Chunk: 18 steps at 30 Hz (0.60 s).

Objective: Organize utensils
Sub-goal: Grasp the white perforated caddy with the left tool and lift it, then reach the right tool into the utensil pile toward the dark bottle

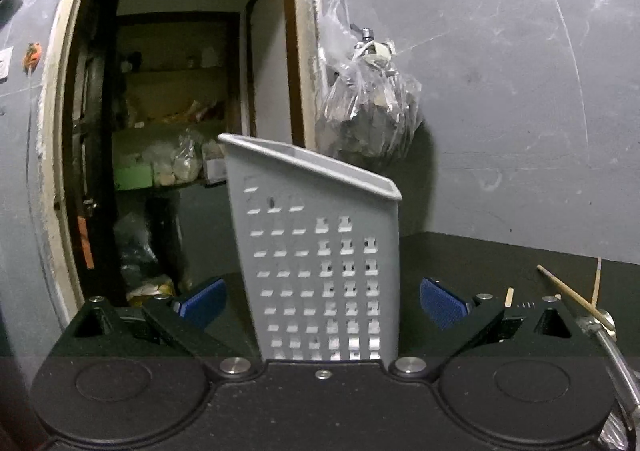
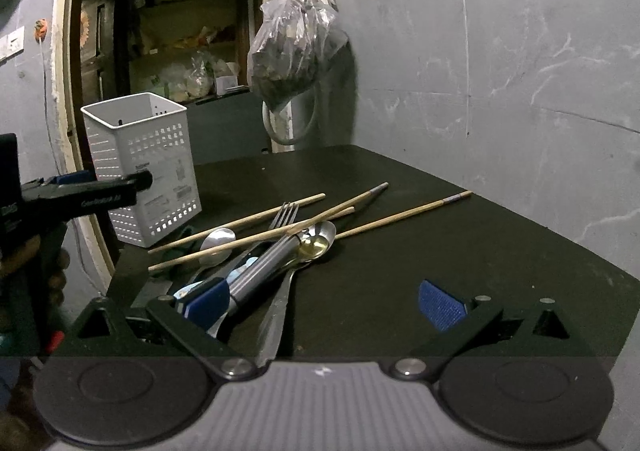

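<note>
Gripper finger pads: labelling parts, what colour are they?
Blue, textured pads; clearest in the right wrist view.

Both grippers' fingers [image 1: 204, 301] [image 2: 442, 309] spread wide.

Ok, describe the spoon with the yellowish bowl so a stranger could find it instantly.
Start at the dark table against the grey wall, then find the utensil pile right of the white perforated holder. The spoon lies at the pile's right edge under crossed chopsticks; only its bowl reflects yellow, unlike the plain silver spoon leftward.
</note>
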### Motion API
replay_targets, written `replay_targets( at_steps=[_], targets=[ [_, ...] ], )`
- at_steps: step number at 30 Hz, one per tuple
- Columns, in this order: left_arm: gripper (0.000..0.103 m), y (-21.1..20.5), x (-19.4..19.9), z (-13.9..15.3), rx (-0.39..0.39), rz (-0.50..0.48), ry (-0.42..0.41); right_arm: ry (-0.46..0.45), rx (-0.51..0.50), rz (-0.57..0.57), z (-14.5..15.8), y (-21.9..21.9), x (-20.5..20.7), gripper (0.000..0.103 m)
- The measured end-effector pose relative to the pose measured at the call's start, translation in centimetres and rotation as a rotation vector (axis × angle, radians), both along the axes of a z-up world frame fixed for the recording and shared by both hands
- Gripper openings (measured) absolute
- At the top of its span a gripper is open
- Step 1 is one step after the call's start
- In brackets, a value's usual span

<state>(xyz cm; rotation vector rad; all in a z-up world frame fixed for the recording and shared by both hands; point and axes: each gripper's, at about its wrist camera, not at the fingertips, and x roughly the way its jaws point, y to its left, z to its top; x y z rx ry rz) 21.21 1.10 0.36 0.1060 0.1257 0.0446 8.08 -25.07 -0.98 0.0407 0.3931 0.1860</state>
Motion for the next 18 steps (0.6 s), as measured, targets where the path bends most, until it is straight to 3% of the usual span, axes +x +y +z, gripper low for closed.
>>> replay_targets(
  at_steps=[4,13,18],
  targets=[
    [0.102,-0.4,1.4,0.1,0.038,-0.043,0.011,0.017,0.017,0.001,-0.1,-0.2,0.7,0.103],
    [0.102,-1.0,2.3,-0.8,0.077,-0.044,0.009,0.051,0.055,0.001,-0.4,-0.6,1.6,0.103],
    [0.084,-0.8,2.5,-0.9,0.096,-0.046,0.014,0.064,0.063,0.005,-0.5,-0.6,1.9,0.103]
  ],
)
